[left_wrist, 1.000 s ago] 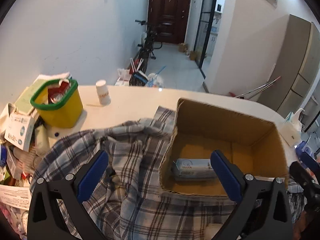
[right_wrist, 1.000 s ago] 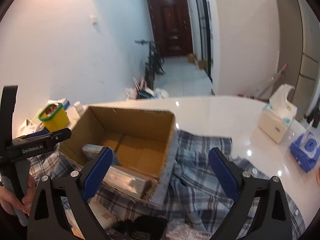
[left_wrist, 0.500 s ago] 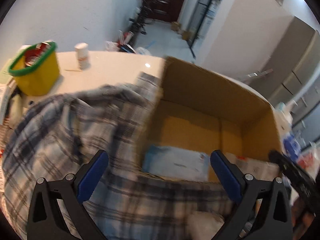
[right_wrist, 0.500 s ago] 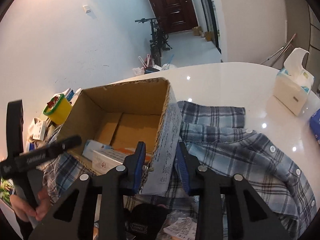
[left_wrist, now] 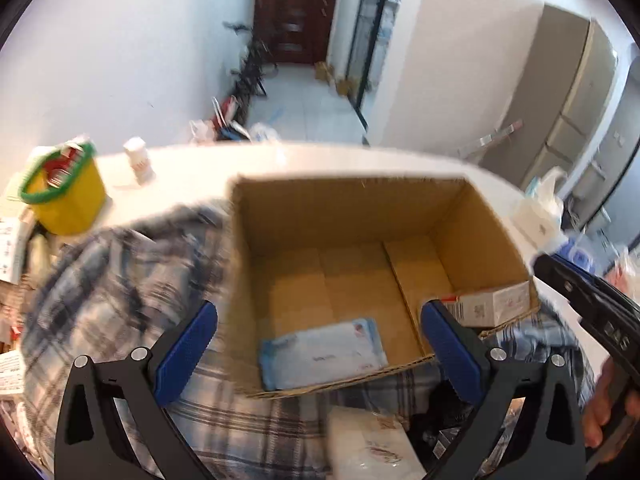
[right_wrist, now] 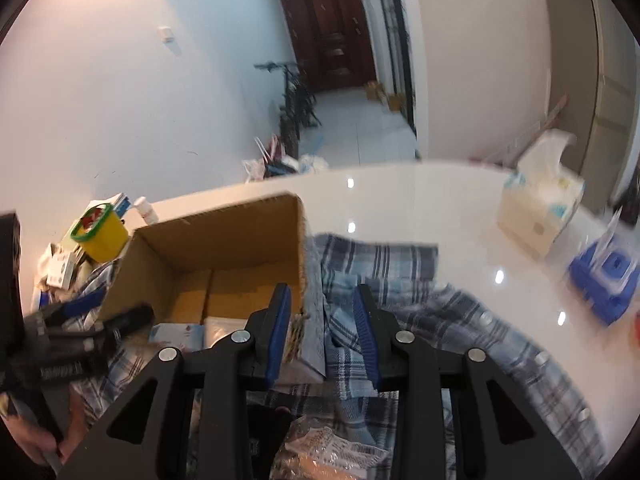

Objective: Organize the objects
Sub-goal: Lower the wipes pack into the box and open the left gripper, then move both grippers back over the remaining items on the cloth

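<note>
An open cardboard box [left_wrist: 352, 216] sits on a plaid shirt [left_wrist: 120, 280] on the white table. Inside lie a pale blue packet [left_wrist: 320, 354] and a white carton [left_wrist: 492, 308]. My left gripper [left_wrist: 316, 336] is open and empty, its fingers either side of the box's near wall. My right gripper [right_wrist: 320, 312] is shut on the box's right wall [right_wrist: 304, 264], near its front corner. The box also shows in the right wrist view [right_wrist: 224, 248], with the shirt [right_wrist: 400, 280] spread to its right.
A yellow tub with a green rim [left_wrist: 64, 196] and a small white bottle [left_wrist: 138, 160] stand at the left. A tissue box [right_wrist: 540, 204] and blue wipes pack [right_wrist: 604, 280] sit at the right. Loose packets [left_wrist: 376, 444] lie in front of the box.
My right gripper has closed from wide open onto the box's right wall. The box has swung round on the shirt. My left gripper stays open and has come closer above the box.
</note>
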A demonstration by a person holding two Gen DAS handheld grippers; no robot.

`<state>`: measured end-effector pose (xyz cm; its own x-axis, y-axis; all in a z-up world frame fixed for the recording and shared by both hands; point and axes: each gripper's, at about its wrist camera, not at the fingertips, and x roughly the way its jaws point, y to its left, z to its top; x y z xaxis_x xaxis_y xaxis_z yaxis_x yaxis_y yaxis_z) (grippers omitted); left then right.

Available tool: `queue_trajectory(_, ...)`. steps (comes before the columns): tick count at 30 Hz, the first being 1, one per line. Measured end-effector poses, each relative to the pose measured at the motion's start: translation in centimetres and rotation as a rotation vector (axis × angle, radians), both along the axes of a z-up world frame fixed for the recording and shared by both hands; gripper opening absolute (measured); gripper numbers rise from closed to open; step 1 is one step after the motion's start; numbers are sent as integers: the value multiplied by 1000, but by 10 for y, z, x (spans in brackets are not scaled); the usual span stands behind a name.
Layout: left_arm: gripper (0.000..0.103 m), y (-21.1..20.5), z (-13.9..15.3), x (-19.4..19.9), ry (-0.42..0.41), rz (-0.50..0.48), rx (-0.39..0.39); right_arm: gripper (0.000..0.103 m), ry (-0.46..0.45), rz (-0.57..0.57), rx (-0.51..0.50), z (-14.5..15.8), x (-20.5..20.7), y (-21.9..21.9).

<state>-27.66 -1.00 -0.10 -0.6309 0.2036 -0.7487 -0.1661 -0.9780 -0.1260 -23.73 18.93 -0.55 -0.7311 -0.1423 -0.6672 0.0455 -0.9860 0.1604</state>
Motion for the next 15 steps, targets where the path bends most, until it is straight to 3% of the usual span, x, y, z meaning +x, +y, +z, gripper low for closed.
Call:
queue_trajectory(1,103,-5,7,3,32,10,-6,34,34,1,44,8,8,-4)
queue_trajectory(2,103,-9,16,11,71,22,-14,46,62,-2,76,16,12,-6)
queue_trajectory(3,103,-13,22,17,97,27,-16,64,101,-5,105,24,21,-9)
queue_trajectory(5,103,-20,34,28,158,33,-20,77,179,7,117,40,37,-14)
queue_trajectory(7,103,-27,46,49,213,44,-24,78,225,34,118,51,55,-17)
queue_trajectory(11,103,-33,59,94,286,45,-10,92,266,68,97,64,92,-23)
queue_trajectory(15,103,-35,54,141,362,-8,1,94,317,99,136,68,136,-32)
